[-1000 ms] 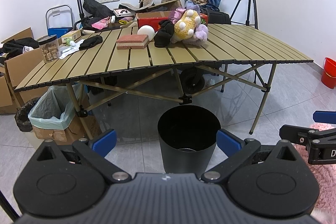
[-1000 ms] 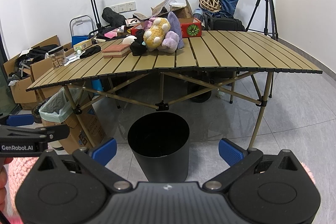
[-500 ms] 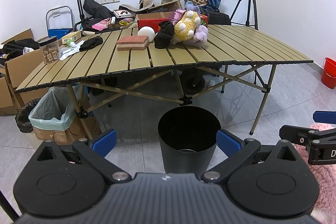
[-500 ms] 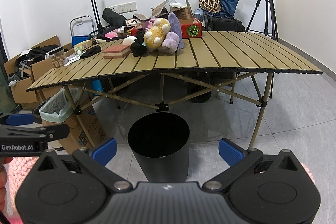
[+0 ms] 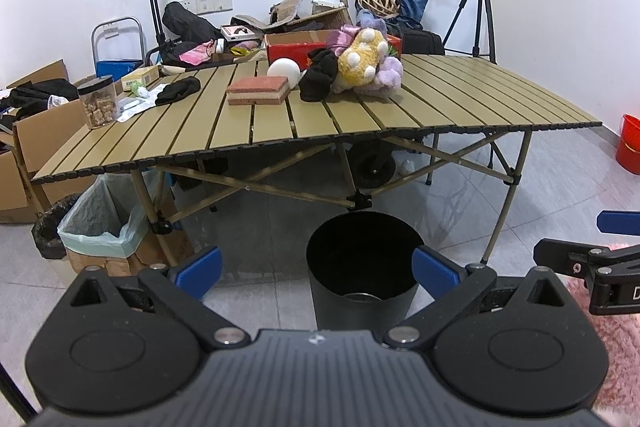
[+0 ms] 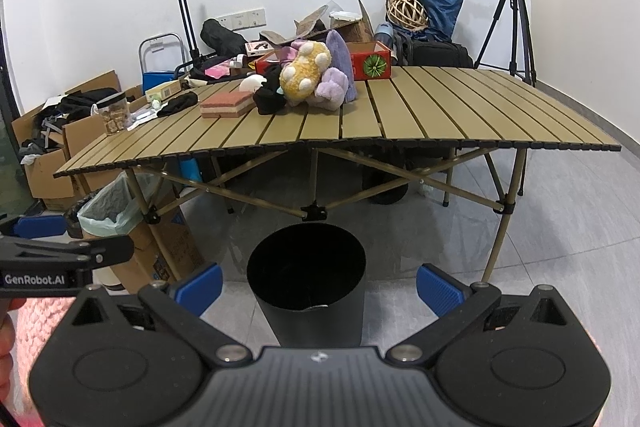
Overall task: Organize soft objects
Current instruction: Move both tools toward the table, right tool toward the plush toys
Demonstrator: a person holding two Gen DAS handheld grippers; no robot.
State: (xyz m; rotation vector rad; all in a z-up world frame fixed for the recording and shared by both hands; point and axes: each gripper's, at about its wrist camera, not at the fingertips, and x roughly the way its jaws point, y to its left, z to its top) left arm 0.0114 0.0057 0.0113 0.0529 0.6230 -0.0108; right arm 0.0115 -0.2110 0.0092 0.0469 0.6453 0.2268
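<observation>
Both hand-held grippers, left [image 5: 316, 269] and right [image 6: 318, 281], hang wide open and empty above the black bin [image 5: 362, 263]; plush toys [image 6: 306, 75] sit far ahead on the tabletop [image 6: 420, 115], best approached level.

I see matt black plastic on my left gripper [image 5: 316, 269] body; blue pads [image 5: 199, 267] look ribbed. Bin [image 5: 362, 263] at 12 o'clock: matt black (metal or plastic, unclear). Plush toy [image 5: 362, 61] fuzzy cloth; floor [image 5: 560, 187] glossy tile.

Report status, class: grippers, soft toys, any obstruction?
Left gripper open, right gripper open, both empty. Soft toys piled on table. Black bin between, on floor.
</observation>
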